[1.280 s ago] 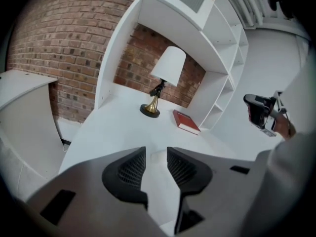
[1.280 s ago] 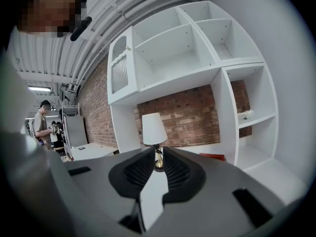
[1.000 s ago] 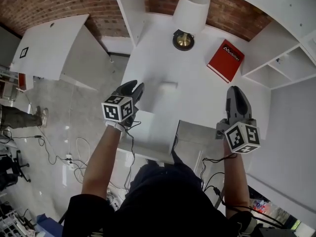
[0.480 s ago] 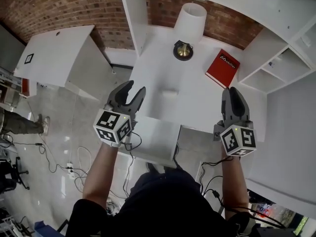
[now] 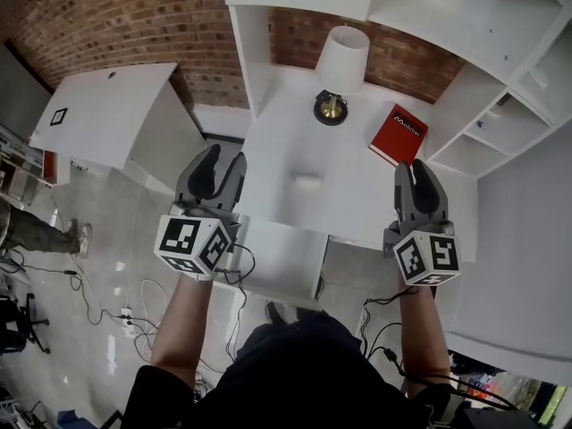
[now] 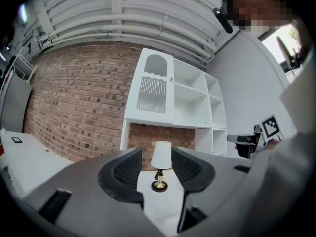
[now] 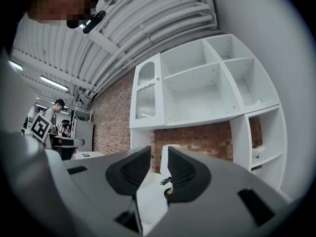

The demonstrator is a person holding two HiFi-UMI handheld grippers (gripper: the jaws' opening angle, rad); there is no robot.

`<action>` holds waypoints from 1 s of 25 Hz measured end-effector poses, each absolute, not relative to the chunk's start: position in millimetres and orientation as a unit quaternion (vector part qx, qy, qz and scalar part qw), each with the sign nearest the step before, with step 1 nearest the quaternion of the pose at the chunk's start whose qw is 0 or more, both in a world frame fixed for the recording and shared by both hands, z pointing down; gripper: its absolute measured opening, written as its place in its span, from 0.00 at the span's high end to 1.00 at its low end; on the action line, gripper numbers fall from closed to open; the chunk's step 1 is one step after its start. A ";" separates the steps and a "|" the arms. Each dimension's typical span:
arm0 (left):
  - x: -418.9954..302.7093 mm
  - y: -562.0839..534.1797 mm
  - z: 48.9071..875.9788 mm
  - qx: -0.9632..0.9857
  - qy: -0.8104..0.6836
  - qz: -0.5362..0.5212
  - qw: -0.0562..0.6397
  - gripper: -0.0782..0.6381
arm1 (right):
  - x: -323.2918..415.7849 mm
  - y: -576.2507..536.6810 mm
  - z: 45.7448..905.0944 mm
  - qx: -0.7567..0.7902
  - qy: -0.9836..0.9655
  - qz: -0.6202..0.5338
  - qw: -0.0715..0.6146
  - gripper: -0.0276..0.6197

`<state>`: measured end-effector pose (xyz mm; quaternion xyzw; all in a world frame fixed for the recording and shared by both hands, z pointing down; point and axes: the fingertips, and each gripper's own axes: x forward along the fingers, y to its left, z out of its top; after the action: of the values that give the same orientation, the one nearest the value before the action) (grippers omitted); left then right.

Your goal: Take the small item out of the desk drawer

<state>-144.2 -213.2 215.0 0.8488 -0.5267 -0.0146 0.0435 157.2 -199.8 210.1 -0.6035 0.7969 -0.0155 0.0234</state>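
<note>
A small white block point(image 5: 307, 180) lies on the white desk's top point(image 5: 357, 186), between my two grippers. A white drawer point(image 5: 281, 256) juts out of the desk's front edge below it; I see nothing in it. My left gripper point(image 5: 223, 163) hovers by the desk's left edge, open, with nothing between its fingers point(image 6: 127, 168). My right gripper point(image 5: 416, 172) hangs over the desk's right part. Its jaws are opening, and a narrow empty gap point(image 7: 159, 169) shows between them. Both point at the lamp point(image 5: 340, 56), which shows far off between the left gripper's point(image 6: 157, 164) jaws.
A red book point(image 5: 399, 134) lies at the desk's back right, beside the lamp's brass base point(image 5: 331, 107). White shelving point(image 5: 500, 105) stands to the right, and a second white desk point(image 5: 107, 114) to the left. Cables point(image 5: 134, 284) trail on the floor. A person point(image 5: 27, 231) stands far left.
Both grippers' jaws have spread apart. The left gripper has drawn back a little from the desk's left edge, and both now sit nearer the person.
</note>
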 end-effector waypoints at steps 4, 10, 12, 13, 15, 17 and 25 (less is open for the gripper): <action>-152.7 -204.7 192.2 0.840 -0.541 -0.016 0.019 0.66 | 148.1 -193.8 191.3 -0.601 0.799 -0.002 0.025 0.80; -169.5 -195.2 163.6 0.822 -0.568 -0.037 0.007 0.66 | 133.0 -186.4 163.0 -0.590 0.806 0.023 0.026 0.77; -173.3 -192.0 159.8 0.819 -0.572 -0.043 0.004 0.66 | 129.6 -184.9 158.1 -0.586 0.809 0.029 0.026 0.75; -174.6 -190.7 158.5 0.818 -0.573 -0.045 0.003 0.66 | 128.4 -184.4 156.2 -0.585 0.810 0.032 0.026 0.74; -176.8 -188.4 156.8 0.817 -0.575 -0.046 0.002 0.66 | 127.1 -183.6 153.4 -0.585 0.810 0.034 0.027 0.75; -178.2 -186.5 156.7 0.816 -0.576 -0.044 0.001 0.66 | 126.2 -183.1 152.3 -0.586 0.809 0.034 0.025 0.75; -179.2 -186.1 163.4 0.818 -0.573 -0.035 0.009 0.66 | 119.7 -183.1 150.5 -0.579 0.815 0.033 0.022 0.77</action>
<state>-179.2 -186.1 163.4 0.8185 -0.5735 -0.0347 0.0088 119.7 -183.1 150.5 -0.5786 0.8147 0.0326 0.0216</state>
